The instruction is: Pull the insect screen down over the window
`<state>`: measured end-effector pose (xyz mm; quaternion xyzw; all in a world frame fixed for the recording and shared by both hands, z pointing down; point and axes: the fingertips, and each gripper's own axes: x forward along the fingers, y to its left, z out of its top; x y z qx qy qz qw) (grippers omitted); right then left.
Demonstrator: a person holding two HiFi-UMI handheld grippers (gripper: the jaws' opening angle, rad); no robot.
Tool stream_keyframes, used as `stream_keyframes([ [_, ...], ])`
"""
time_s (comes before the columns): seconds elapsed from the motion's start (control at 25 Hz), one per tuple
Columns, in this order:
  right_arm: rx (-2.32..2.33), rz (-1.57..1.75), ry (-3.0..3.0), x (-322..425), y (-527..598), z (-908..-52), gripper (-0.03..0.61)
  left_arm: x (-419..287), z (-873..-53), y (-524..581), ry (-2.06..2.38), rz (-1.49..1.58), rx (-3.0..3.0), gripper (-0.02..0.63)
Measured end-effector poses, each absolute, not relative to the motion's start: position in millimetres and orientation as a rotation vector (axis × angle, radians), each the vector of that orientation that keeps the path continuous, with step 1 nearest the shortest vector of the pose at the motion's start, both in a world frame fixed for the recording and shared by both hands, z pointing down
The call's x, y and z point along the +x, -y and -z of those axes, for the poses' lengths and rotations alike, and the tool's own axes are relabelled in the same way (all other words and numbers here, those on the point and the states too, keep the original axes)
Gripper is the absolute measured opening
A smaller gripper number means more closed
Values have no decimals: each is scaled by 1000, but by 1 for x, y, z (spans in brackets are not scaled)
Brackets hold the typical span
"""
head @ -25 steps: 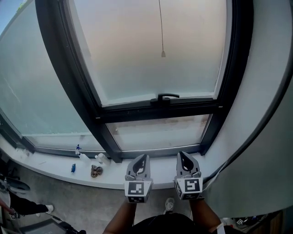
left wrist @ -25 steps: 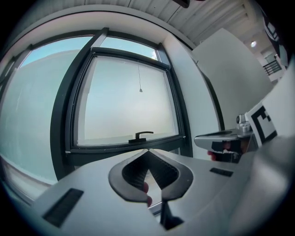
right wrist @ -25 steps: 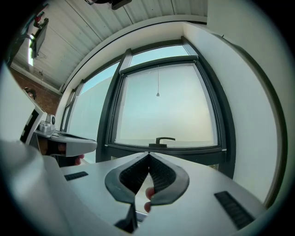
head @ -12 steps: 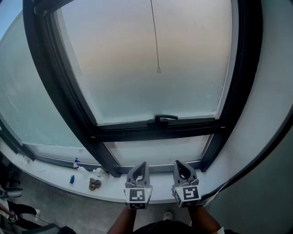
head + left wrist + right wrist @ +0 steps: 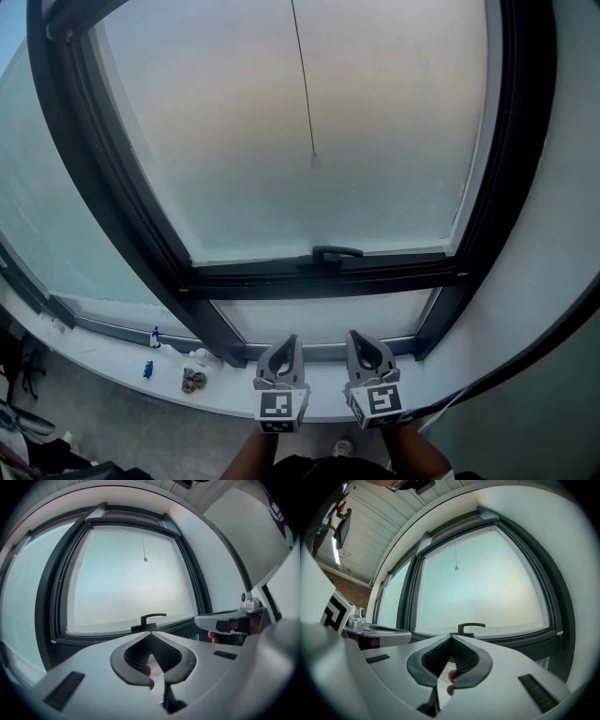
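A thin pull cord ends in a small toggle (image 5: 314, 161) that hangs in front of the frosted pane of the dark-framed window (image 5: 187, 272). In the left gripper view the cord's toggle (image 5: 145, 559) hangs from the frame's top. A black handle (image 5: 336, 252) sits on the sash's lower rail. My left gripper (image 5: 284, 349) and right gripper (image 5: 361, 342) are side by side below the handle, pointing level at the window. Both are shut with nothing between the jaws. The toggle (image 5: 456, 567) is far above and beyond both.
A white sill (image 5: 112, 361) runs under the window, with a blue item (image 5: 148, 368) and small clutter (image 5: 194, 380) at its left. A white wall (image 5: 553, 281) closes the right side, and a black cable (image 5: 525, 356) runs across it.
Both grippers have come forward toward the window, still side by side and shut. The head view has tilted up, so the toggle and handle sit lower in the picture.
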<state>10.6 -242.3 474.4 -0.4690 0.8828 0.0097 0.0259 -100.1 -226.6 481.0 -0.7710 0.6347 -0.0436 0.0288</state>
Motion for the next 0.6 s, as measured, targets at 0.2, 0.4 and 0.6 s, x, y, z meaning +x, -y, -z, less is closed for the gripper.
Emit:
stream_keyframes([
  [0.2,-1423,-118,-2714,4,259,-467,2,-106,-480,243,-1943,168,-2353,2],
  [0.4,-1453,-176,-2694,-1,277,-455,2,-118,-470,257,-1913,231,-2306,2],
  [0.6,-1467,-210,-2718,-7,298,-434,2,-123,-441,282,-1760,275,-2175,2],
])
